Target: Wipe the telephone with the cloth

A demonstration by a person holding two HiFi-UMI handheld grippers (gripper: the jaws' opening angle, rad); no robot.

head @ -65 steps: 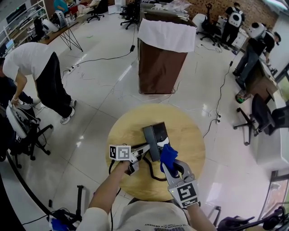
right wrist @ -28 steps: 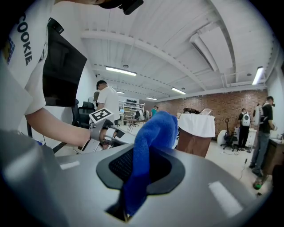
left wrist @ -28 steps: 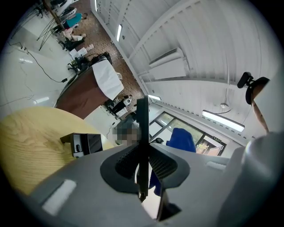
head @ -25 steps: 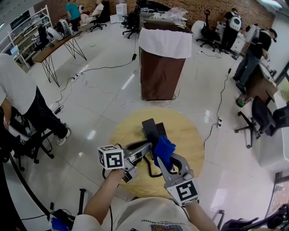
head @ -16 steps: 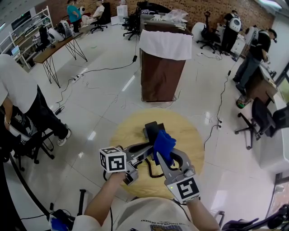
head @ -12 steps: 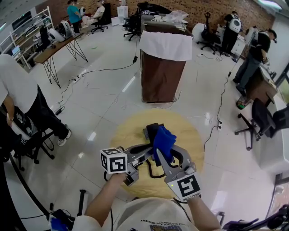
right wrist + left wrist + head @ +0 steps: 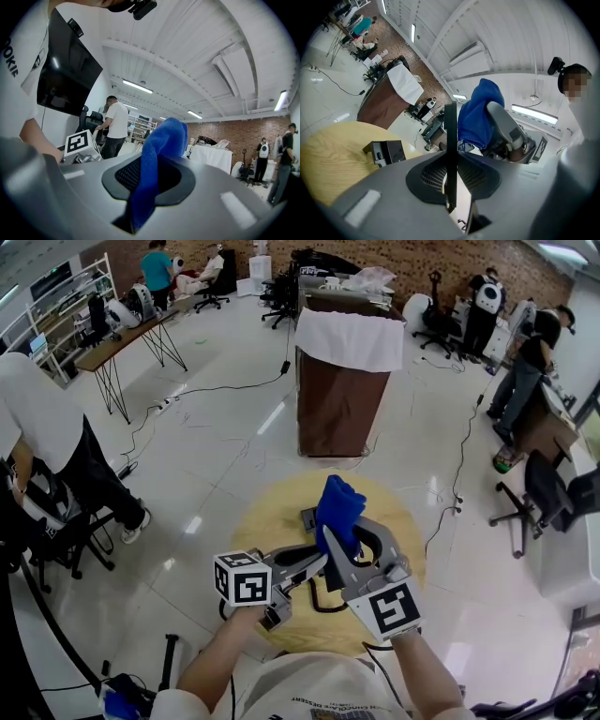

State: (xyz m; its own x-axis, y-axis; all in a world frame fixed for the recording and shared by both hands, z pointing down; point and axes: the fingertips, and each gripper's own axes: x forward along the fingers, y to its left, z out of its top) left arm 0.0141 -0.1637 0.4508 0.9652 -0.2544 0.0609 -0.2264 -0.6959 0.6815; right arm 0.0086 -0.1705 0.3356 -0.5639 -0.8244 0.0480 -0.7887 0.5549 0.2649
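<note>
Right tongs (image 7: 145,185) are clenched on a blue fleecy cloth (image 7: 161,140). The cloth bunches up out of the jaws, raised above the round light-wood table (image 7: 267,517).

Left tongs (image 7: 450,183) are clenched on a thin black slab (image 7: 450,140), seen edge-on and upright between the pads. It looks like part of the telephone, but I cannot tell which part.

In the left gripper view the cloth sits just right of the slab. Touching or apart cannot be told.

The black boxy telephone base (image 7: 385,151) lies on the table, left of and beyond the left tongs' jaws, apart from both tongs.

In the head view the base is nearly all hidden behind the cloth and the right tongs; only a dark corner shows. A black cord (image 7: 319,599) loops on the table near the person, partly covered by the tongs.

The slab's top is lost behind the cloth in the head view. The right gripper view shows no telephone, only cloth, ceiling and people far off.
</note>
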